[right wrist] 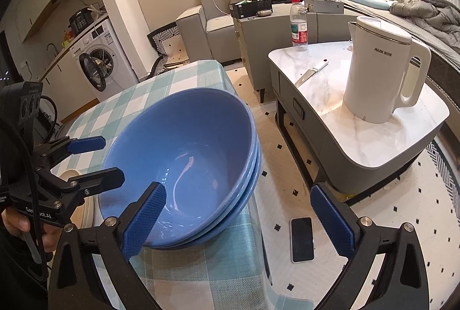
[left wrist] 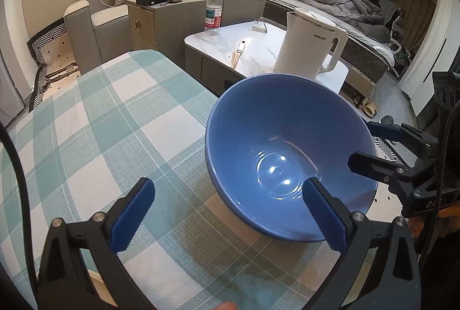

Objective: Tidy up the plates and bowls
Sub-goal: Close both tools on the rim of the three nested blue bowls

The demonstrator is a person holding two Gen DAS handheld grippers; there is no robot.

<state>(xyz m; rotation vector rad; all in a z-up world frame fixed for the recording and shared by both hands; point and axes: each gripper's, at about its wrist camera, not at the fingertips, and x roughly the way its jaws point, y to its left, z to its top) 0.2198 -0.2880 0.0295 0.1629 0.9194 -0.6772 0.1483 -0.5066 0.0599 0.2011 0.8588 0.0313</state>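
Note:
A stack of blue bowls [left wrist: 287, 143] [right wrist: 187, 143] stands at the corner of a table covered with a green-and-white checked cloth [left wrist: 115, 123]. My left gripper [left wrist: 230, 186] is open: one finger hangs over the near rim of the top bowl, the other over the cloth, neither pressing. My right gripper [right wrist: 238, 189] is open too, one finger above the bowl's rim and the other out over the floor. Each gripper shows at the edge of the other's view, right gripper [left wrist: 362, 143] and left gripper [right wrist: 110, 159], on opposite sides of the stack. A cream rim [right wrist: 70, 174], perhaps a plate, peeks out beside the bowls.
Beyond the table edge is a marble-topped coffee table [right wrist: 373, 137] with a white kettle [right wrist: 379, 74], a knife [right wrist: 310, 74] and a water bottle [right wrist: 298, 25]. A phone [right wrist: 302, 239] lies on the carpet. A sofa, cabinet, bed and washing machine [right wrist: 97, 68] stand further back.

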